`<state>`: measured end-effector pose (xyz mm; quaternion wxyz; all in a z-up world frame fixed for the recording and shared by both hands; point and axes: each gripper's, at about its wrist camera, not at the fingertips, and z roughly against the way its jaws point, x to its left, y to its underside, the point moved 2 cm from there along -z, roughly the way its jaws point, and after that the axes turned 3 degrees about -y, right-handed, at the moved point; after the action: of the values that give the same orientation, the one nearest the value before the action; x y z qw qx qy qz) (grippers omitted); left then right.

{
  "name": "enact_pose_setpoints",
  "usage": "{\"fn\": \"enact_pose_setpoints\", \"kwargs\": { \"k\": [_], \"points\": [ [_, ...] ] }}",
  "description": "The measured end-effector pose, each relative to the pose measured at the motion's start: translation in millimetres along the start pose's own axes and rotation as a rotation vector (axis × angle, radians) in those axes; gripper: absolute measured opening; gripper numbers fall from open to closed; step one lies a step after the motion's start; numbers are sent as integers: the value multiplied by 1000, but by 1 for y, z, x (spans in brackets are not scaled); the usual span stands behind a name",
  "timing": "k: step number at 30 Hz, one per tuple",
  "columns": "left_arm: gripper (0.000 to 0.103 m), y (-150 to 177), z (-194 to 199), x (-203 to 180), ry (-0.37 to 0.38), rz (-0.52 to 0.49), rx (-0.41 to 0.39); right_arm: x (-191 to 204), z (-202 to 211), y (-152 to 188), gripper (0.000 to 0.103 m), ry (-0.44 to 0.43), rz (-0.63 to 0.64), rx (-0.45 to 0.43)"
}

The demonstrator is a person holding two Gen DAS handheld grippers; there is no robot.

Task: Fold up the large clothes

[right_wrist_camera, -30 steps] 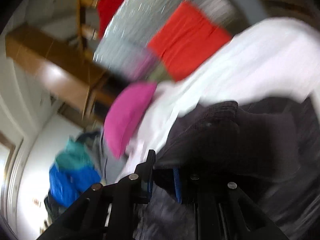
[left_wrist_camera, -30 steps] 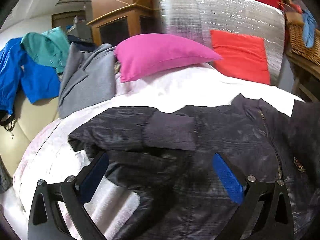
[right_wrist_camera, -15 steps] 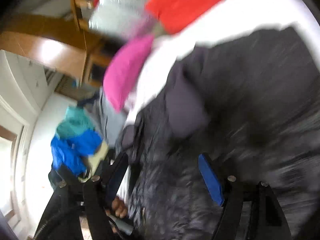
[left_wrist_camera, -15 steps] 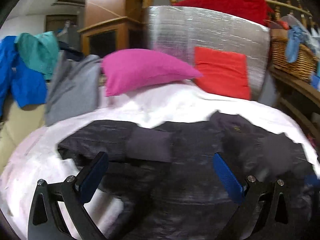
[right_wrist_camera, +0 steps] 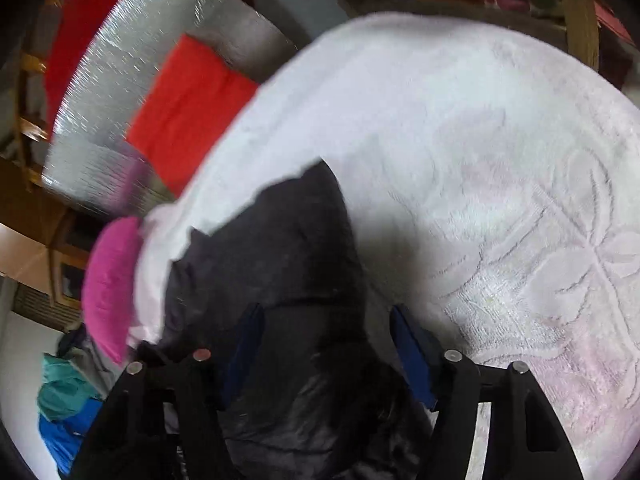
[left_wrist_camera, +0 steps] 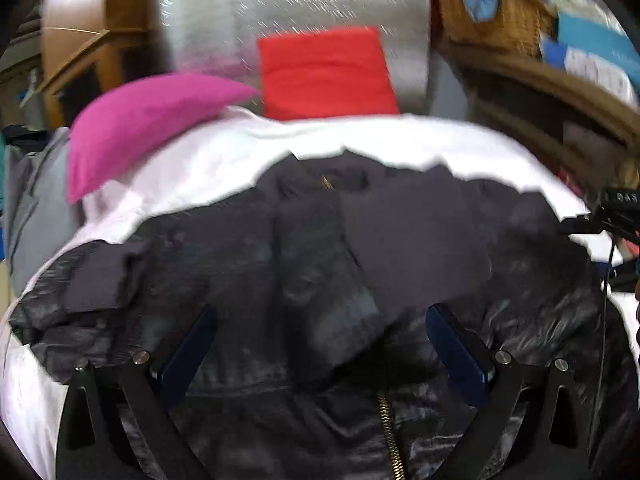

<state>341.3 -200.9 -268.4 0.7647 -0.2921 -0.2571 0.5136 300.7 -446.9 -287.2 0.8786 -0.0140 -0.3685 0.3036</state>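
White embossed bedspread (right_wrist_camera: 500,168) under shiny black puffer jacket (left_wrist_camera: 320,280); magenta pillow (left_wrist_camera: 144,120) at ten o'clock. Left gripper (left_wrist_camera: 320,344) spread wide above zipper; right gripper (right_wrist_camera: 328,352) parted, straddling jacket fabric.

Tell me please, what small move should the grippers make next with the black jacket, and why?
Probably lower the right gripper and shut it on the black jacket. Its jaws stand open around a raised fold of the jacket, apart from the white blanket. The left gripper is also open above the front with the gold zipper, holding nothing.
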Motion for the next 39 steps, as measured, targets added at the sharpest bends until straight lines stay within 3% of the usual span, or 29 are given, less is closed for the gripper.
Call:
{"fn": "enact_pose_setpoints", "kwargs": {
  "k": [1,2,4,7,11,16,17,19,20,22,23,26,28,31,32,33,38,39],
  "points": [
    [98,2,-7,-2,-4,-2,23,-4,-4,-2,36,11,6,16],
    [91,3,-13,-1,-14,-4,42,-5,-11,-1,36,20,15,42],
    [48,2,-19,4,28,7,67,-2,-13,0,33,43,42,32],
    [42,-1,-18,24,34,55,74,0,-6,-1,31,48,75,-5],
    [42,-4,-3,56,38,121,70,-8,0,-4,30,70,72,4],
    [44,1,28,101,-50,156,34,-19,17,-7,30,90,76,-16],
    [46,2,34,109,-40,167,32,-20,22,-7,31,92,73,-18],
    [62,6,49,131,-18,206,24,-18,32,-8,33,110,69,-40],
    [66,7,58,144,-15,228,7,-18,39,-8,36,124,77,-54],
    [71,7,71,172,-36,274,-27,-9,53,-6,57,146,111,-118],
    [71,9,77,189,-55,305,-39,-3,62,-3,74,146,131,-162],
    [77,23,91,248,-127,454,-60,22,85,10,76,98,217,-272],
    [78,39,91,286,-182,582,-56,43,91,28,76,30,319,-300],
    [78,58,75,324,-233,705,-27,74,73,58,64,-54,466,-210],
    [77,62,67,328,-229,719,-7,81,63,66,48,-63,494,-168],
    [77,67,59,333,-206,740,27,88,48,76,38,-72,518,-103],
    [66,80,36,345,-72,863,64,82,-25,103,39,-4,471,179],
    [66,80,35,346,-61,876,58,79,-32,105,38,16,461,196]
  ]
}}
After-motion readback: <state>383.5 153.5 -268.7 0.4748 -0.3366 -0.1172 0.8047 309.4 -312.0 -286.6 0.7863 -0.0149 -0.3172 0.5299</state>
